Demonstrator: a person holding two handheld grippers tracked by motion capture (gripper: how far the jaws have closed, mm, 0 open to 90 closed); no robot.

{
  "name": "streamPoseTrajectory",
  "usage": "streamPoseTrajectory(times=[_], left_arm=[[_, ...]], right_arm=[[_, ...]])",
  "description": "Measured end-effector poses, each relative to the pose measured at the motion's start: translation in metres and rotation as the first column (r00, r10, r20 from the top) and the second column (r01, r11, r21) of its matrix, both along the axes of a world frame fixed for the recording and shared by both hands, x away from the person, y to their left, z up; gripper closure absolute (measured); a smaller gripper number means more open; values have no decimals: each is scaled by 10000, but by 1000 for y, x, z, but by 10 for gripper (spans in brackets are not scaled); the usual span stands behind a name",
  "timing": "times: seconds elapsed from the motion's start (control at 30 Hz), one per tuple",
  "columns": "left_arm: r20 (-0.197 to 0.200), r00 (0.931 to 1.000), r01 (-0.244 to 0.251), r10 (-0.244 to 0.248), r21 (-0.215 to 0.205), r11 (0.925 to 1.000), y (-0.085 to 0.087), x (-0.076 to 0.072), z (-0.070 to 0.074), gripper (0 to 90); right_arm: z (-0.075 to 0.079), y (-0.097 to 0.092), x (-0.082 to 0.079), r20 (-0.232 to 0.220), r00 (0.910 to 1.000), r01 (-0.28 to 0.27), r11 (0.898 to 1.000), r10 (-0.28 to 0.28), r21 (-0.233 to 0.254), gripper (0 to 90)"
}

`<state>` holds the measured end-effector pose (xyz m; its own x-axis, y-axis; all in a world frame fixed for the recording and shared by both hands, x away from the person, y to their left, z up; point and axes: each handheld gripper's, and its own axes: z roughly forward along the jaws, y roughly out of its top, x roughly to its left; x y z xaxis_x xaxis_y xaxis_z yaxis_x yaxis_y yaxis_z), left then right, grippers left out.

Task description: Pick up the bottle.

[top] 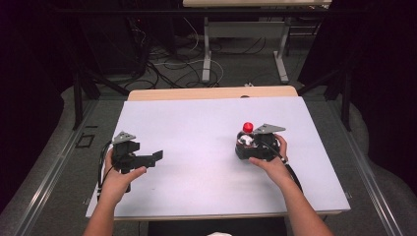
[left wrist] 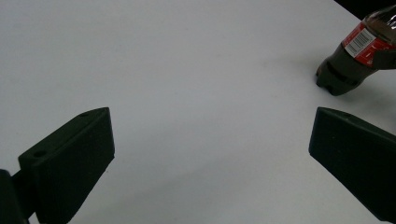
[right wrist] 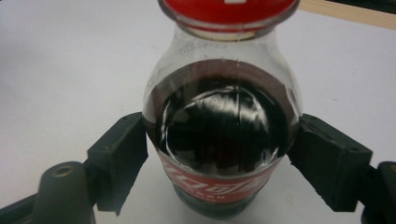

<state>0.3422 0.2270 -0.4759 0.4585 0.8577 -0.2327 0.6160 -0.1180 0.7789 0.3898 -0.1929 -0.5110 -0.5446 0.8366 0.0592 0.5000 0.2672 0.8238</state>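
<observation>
Right gripper view shows the right gripper [right wrist: 219,154] with its black jaws pressed against both sides of the small clear plastic bottle of dark cola with a red cap and red label [right wrist: 222,135], clamped at the wide belly for a firm hold. The bottle stands upright on the white table [top: 196,132], right of centre. The left gripper [left wrist: 210,158], well apart, rests with jaws wide and nothing between them, likely keeping clear.

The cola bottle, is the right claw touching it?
Touching. In the right gripper view, the right claw has both black pads against the sides of the cola bottle, with no gap visible on either side.
</observation>
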Motion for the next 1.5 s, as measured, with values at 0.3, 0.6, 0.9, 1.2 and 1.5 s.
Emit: streamPoseTrajectory(times=[0.3, 0.6, 0.9, 1.2, 1.5], left_arm=[[-37, 10000, 2, -2, 96, 10000, -1, -1, -1, 4], [-53, 10000, -53, 54, 110, 9999, 0, 0, -2, 4], [-79, 10000, -1, 2, 163, 9999, 0, 0, -2, 4], [-99, 10000, 15, -13, 176, 9998, -1, 0, -4, 4], [-123, 9999, 44, -41, 215, 9998, -2, 0, -4, 4]], right_arm=[[-4, 3, 2, 286, 9996, 29, 9996, -21, -283, 266], [-11, 4, 3, 230, 9997, 43, 9999, -39, -141, 272], [-10, 4, 2, 434, 9991, 6, 9998, 3, -211, 279], [-5, 4, -1, 524, 9986, 16, 9996, -1, -284, 291], [-4, 5, -2, 515, 9987, -47, 9994, 65, -350, 293]])
